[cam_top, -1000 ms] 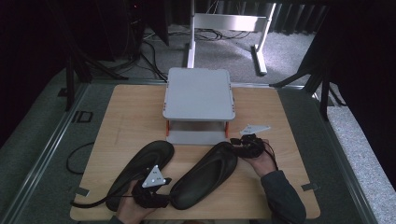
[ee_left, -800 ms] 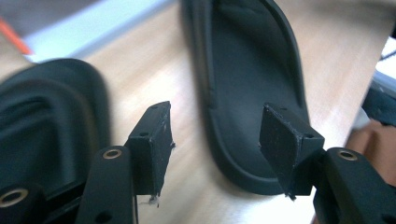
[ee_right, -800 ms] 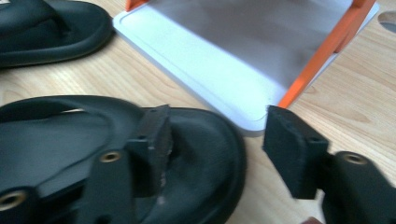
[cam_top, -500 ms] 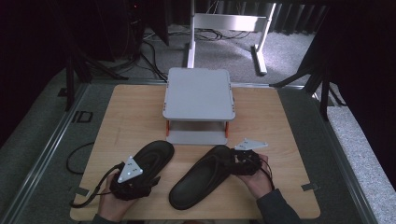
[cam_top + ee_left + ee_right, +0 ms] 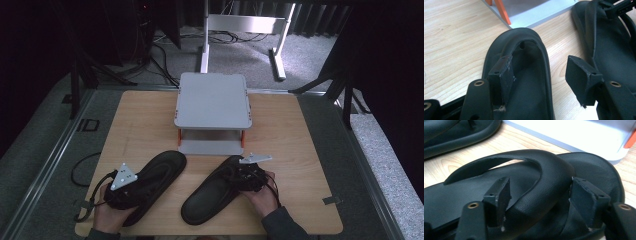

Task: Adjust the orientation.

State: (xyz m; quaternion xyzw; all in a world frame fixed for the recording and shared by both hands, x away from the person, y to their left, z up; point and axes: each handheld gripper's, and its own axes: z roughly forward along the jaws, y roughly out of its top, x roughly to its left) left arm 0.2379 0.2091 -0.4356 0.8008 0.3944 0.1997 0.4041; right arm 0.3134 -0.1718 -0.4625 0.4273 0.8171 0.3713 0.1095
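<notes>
- L gripper (image 5: pixel 541 75): jaws fairly wide and just been opening. One pad sits inside the left sandal (image 5: pixel 160 172) by its strap (image 5: pixel 509 47), the other outside the rim over bare table (image 5: pixel 140 120). Only the sandal's side wall is between them, nothing pinched.
- R gripper (image 5: pixel 539 192): jaws wide, just been closing a bit. They straddle the thick strap (image 5: pixel 549 170) of the right sandal (image 5: pixel 210 197). I can't see the pads pressing yet.
- Both sandals lie flat on the table's near half, toes aimed at the grey rack (image 5: pixel 212 100), apart from each other.
- Step, I judge: get a hold on each sandal.
- For R, I'd centre the strap between the pads before closing and bite low near its root, so it won't fold and slip.
- For L, I'd shift inward and take strap rather than rim. The rim looks rounded, poor purchase.
- Materials: sandals matte black and rubbery, w/ smooth moulded footbeds and raised lips; straps arched, broad, likely springy.
- Table is pale wood grain. Rack is flat grey shelves on orange legs.
</notes>
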